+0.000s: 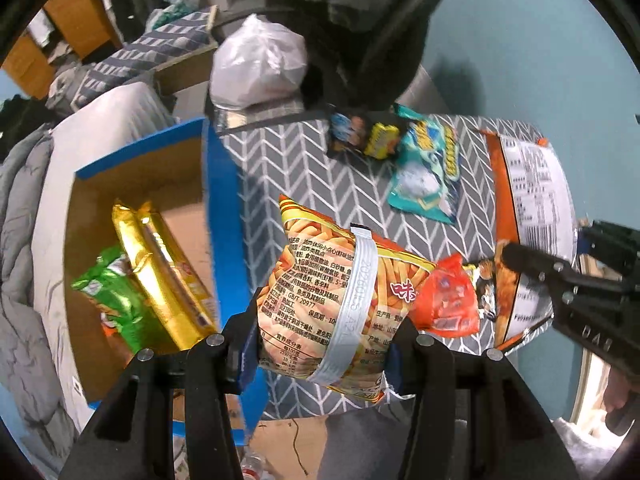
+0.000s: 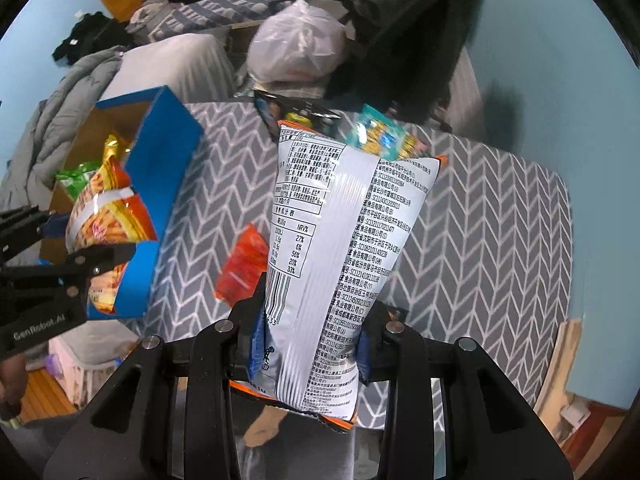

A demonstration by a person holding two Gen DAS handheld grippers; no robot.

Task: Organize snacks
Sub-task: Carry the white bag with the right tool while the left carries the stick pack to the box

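Note:
My left gripper (image 1: 320, 356) is shut on an orange-and-yellow fries snack bag (image 1: 332, 304), held in the air beside the blue cardboard box (image 1: 220, 184). Inside that box lie a gold bag (image 1: 160, 268) and a green bag (image 1: 116, 300). My right gripper (image 2: 312, 352) is shut on a large white-backed chip bag with orange trim (image 2: 344, 248), lifted above the grey chevron tablecloth (image 2: 480, 240). On the cloth rest a small red packet (image 2: 244, 264), a teal bag (image 1: 428, 168), a yellow pack (image 1: 382, 140) and a dark pack (image 1: 346, 136).
A white plastic sack (image 1: 256, 64) and a dark hanging jacket (image 1: 360, 28) stand at the table's far edge. A bed with a grey duvet (image 1: 24, 240) lies left of the box. Wooden furniture (image 1: 76, 16) is further back.

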